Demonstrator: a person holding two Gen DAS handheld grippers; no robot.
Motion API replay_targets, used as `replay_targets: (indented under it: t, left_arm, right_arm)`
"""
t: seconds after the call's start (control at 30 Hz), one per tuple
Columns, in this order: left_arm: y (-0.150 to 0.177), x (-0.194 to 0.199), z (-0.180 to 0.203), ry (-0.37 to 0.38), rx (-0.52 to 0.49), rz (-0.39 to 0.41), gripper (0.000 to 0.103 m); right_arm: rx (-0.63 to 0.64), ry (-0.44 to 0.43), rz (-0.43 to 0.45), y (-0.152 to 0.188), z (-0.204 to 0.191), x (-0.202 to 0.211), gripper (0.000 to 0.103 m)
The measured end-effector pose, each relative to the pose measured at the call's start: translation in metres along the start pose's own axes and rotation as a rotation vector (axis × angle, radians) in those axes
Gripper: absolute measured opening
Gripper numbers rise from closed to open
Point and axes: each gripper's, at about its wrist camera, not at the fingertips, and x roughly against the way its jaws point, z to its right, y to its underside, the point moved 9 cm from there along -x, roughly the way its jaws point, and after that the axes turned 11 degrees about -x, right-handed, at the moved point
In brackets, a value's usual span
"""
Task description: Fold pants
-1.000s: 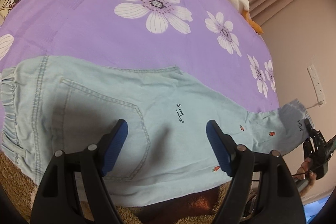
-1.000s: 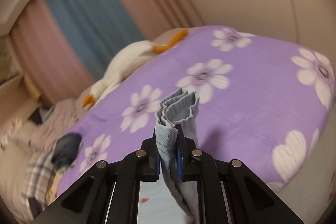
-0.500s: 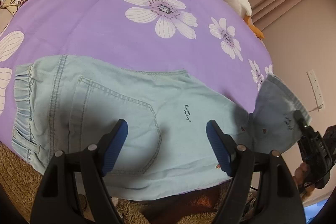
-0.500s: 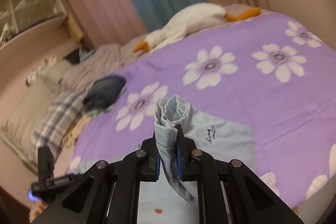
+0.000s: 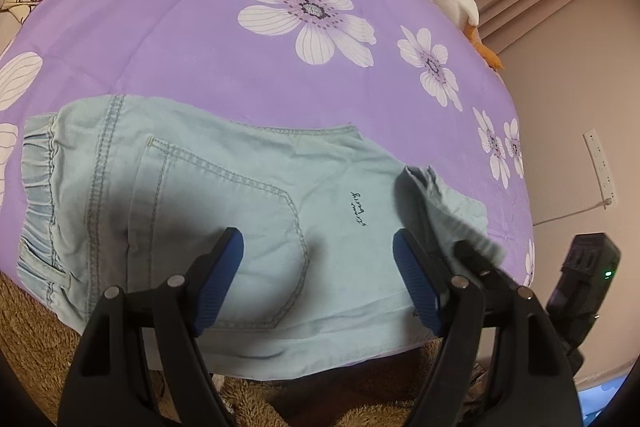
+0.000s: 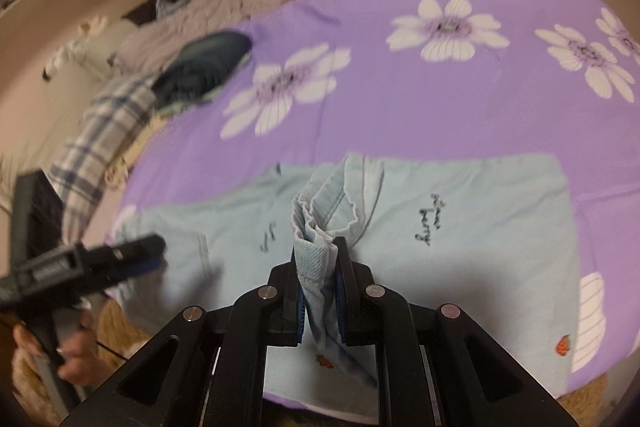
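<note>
While the pants hem hangs pinched in one gripper, the scene reads so:
Bedspread: purple, white flowers, covers the bed.
Pants: pale denim, flat on the bedspread near its front edge, leg end lifted and doubled back.
Left gripper: fingers wide apart above the back pocket, holding nothing.
Right gripper: fingers clamped on the bunched hem.

Left gripper motion-blurred
</note>
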Motion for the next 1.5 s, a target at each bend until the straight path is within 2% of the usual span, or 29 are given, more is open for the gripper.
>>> replay_targets:
  t: [0.27, 0.57, 1.5]
  left_arm:
    - [0.002, -0.005, -0.003, 0.001, 0.003, -0.015, 0.077]
    - [0.003, -0.008, -0.004, 0.003, 0.008, -0.020, 0.077]
    - [0.007, -0.012, -0.005, 0.000, 0.007, -0.033, 0.078]
  right_arm:
    - [0.032, 0.086, -0.072, 0.021, 0.007, -0.027, 0.014]
    - [0.027, 0.124, -0.108, 0.030, 0.012, -0.041, 0.014]
    - [0.065, 0.180, -0.074, 0.032, 0.011, -0.045, 0.014]
